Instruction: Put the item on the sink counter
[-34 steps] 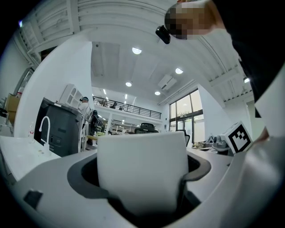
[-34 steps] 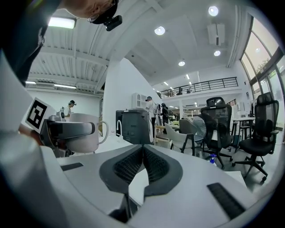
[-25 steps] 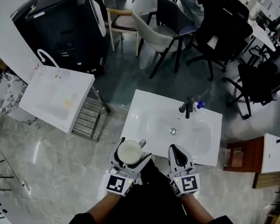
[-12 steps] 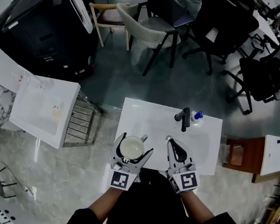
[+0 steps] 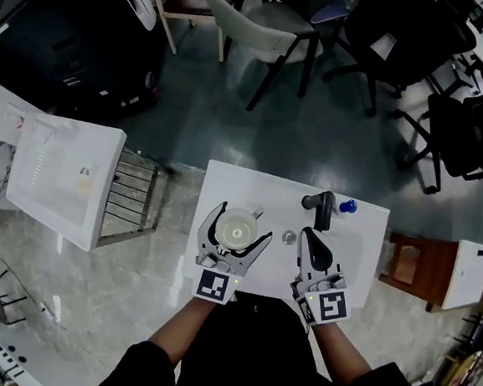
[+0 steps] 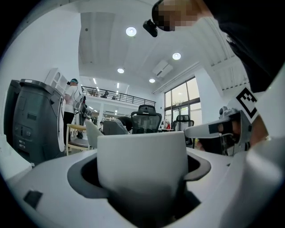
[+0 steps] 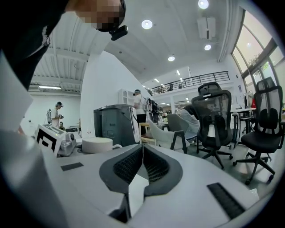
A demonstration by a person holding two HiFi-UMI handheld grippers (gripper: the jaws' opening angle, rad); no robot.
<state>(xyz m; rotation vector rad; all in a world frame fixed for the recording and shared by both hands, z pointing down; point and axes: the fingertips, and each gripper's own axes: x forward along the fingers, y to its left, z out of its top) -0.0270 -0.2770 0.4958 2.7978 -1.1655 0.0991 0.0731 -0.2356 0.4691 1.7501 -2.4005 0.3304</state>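
A white mug (image 5: 236, 230) with a small handle sits between the jaws of my left gripper (image 5: 244, 223), which is shut on it, over the left part of the white sink counter (image 5: 249, 183). In the left gripper view the mug (image 6: 142, 164) fills the space between the jaws. Whether it touches the counter I cannot tell. My right gripper (image 5: 309, 234) is shut and empty over the basin, just in front of the black faucet (image 5: 320, 209). In the right gripper view the jaws (image 7: 142, 149) are pressed together and the mug (image 7: 98, 144) shows to the left.
A blue object (image 5: 348, 206) lies right of the faucet, and the drain (image 5: 288, 238) lies between the grippers. A second white sink (image 5: 55, 179) on a metal rack (image 5: 124, 198) stands at the left. Chairs (image 5: 260, 18) and a dark machine (image 5: 60, 44) are beyond. A brown stand (image 5: 408, 270) is at the right.
Both grippers have moved forward from the sink's near edge to over it. The mug now hangs over the counter's left part, and the right gripper is close to the faucet.
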